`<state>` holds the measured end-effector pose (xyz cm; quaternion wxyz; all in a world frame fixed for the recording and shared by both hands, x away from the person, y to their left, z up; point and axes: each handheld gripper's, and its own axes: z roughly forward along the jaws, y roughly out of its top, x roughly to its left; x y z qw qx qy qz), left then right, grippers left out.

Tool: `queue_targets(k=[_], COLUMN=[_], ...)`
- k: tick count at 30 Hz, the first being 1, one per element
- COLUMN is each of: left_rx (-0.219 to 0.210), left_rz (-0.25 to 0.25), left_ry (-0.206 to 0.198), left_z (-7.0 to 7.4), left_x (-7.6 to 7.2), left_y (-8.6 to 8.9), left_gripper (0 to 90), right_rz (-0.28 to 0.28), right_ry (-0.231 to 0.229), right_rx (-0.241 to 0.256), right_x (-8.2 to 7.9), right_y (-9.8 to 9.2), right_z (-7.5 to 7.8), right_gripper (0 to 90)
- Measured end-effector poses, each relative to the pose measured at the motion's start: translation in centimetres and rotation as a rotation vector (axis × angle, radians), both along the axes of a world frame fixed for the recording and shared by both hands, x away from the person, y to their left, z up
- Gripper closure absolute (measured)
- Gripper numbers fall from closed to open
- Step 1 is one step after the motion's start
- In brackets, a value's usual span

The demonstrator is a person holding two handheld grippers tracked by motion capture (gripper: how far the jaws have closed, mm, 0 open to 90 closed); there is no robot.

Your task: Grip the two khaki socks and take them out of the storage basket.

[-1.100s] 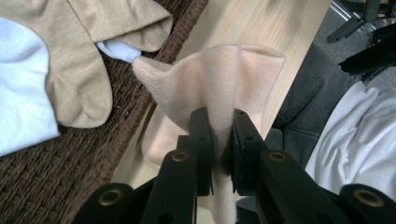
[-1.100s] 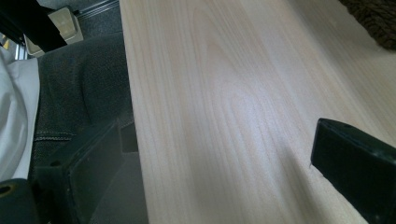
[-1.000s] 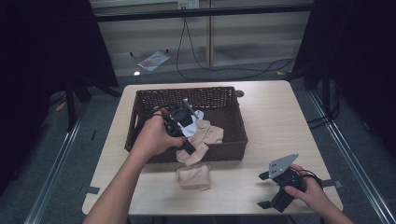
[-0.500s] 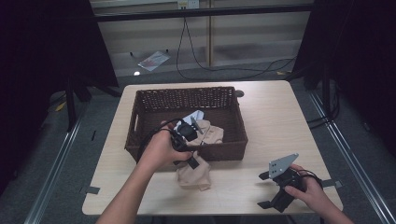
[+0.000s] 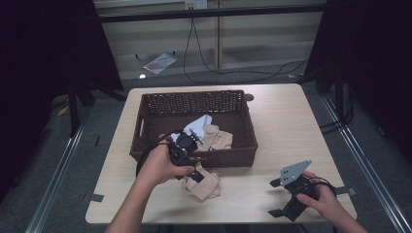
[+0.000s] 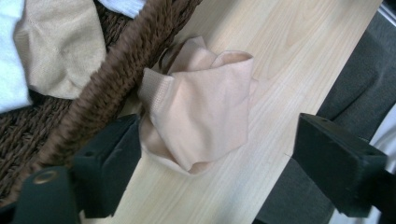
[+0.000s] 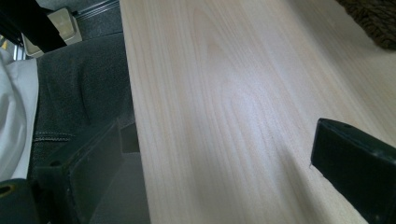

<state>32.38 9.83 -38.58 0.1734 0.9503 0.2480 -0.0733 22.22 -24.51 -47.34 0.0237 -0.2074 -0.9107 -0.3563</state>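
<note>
A peach sock (image 5: 206, 187) (image 6: 201, 107) lies crumpled on the table, just in front of the brown wicker basket (image 5: 233, 156) (image 6: 116, 79). My left gripper (image 5: 196, 175) (image 6: 224, 154) hangs over it, open, with one jaw by the basket's front wall and the other toward the table's edge, nothing held. Inside the basket lie a beige cloth (image 5: 217, 138) (image 6: 60, 42) and a white cloth (image 5: 199, 124). My right gripper (image 5: 275, 197) (image 7: 222, 172) rests open at the front right of the table, over bare wood.
The table's front edge (image 7: 133, 140) runs close under the right gripper, with dark trousers beyond it. A corner of the basket (image 7: 373, 18) shows far off. Cables lie on the floor (image 5: 233, 73) behind the table.
My left gripper has come back from over the basket to the near side of its front wall, down above the peach sock. The right gripper has stayed put.
</note>
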Motion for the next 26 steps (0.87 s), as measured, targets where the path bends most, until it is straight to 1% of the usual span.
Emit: queue_targets(k=[2, 4, 5, 8, 9, 12, 13, 14, 15, 16, 17, 18, 19, 20, 22, 23, 24, 26], left_rx=[-0.010, -0.012, -0.014, -0.026, -0.026, -0.030, -0.043, -0.043, -0.042, -0.034, -0.021, -0.020, -0.030, -0.029, -0.035, -0.037, -0.042, -0.047], left_rz=[0.009, 0.002, 0.002, 0.008, 0.003, 0.004, 0.009, 0.009, 0.012, 0.015, 0.005, 0.014, 0.021, 0.010, 0.004, -0.003, 0.003, -0.013], left_ry=[-0.002, -0.017, -0.015, -0.027, -0.035, -0.039, -0.032, -0.032, -0.030, -0.028, -0.025, -0.026, -0.036, -0.034, -0.053, -0.056, -0.051, -0.058], left_z=[-0.4, -0.8, -1.0, -1.5, -1.8, -2.5, -3.1, -3.1, -3.4, -3.7, -3.9, -4.1, -4.2, -4.3, -4.4, -4.4, -4.5, -4.7], left_x=[-0.3, -0.5, -0.7, -1.2, -1.4, -1.8, -1.9, -1.9, -2.0, -2.0, -2.0, -2.1, -2.1, -2.1, -2.2, -2.2, -2.3, -2.4], left_y=[0.3, 0.7, 0.9, 1.4, 1.6, 2.2, 2.7, 2.7, 2.9, 3.0, 3.1, 3.3, 3.4, 3.5, 3.5, 3.4, 3.3, 3.0], left_gripper=[12.4, 11.0, 10.8, 9.7, 9.6, 8.6, 8.4, 8.4, 8.4, 8.4, 8.4, 8.4, 8.4, 8.4, 8.4, 8.5, 8.5, 9.3], right_rz=[-0.002, 0.002, 0.003, 0.002, 0.003, 0.006, 0.006, 0.006, 0.007, 0.007, 0.005, 0.006, 0.003, 0.004, 0.007, 0.006, 0.006, 0.003], right_ry=[0.002, 0.005, 0.005, 0.006, 0.004, 0.004, 0.006, 0.006, 0.006, 0.005, 0.006, 0.003, 0.005, 0.003, 0.000, 0.001, 0.001, 0.004], right_rx=[-0.005, -0.004, -0.002, -0.003, -0.002, -0.001, -0.002, -0.002, -0.003, -0.001, -0.001, -0.001, -0.005, -0.005, -0.003, -0.006, -0.006, -0.006], right_x=[0.0, 0.0, 0.0, 0.0, 0.0, 0.0, 0.0, 0.0, 0.0, 0.0, 0.0, 0.1, 0.0, 0.0, 0.0, 0.0, 0.0, -0.1], right_y=[0.0, 0.1, 0.2, 0.2, 0.2, 0.2, 0.3, 0.3, 0.3, 0.3, 0.3, 0.2, 0.2, 0.3, 0.3, 0.3, 0.3, 0.3], right_z=[0.0, -0.1, -0.1, -0.1, -0.1, -0.1, -0.2, -0.2, -0.2, -0.1, -0.1, -0.1, -0.1, -0.1, -0.1, -0.1, -0.1, 0.0], right_gripper=[1.7, 1.7, 1.8, 1.7, 1.7, 1.7, 1.8, 1.8, 1.8, 1.8, 1.8, 1.8, 1.8, 1.8, 1.8, 1.8, 1.8, 1.8])
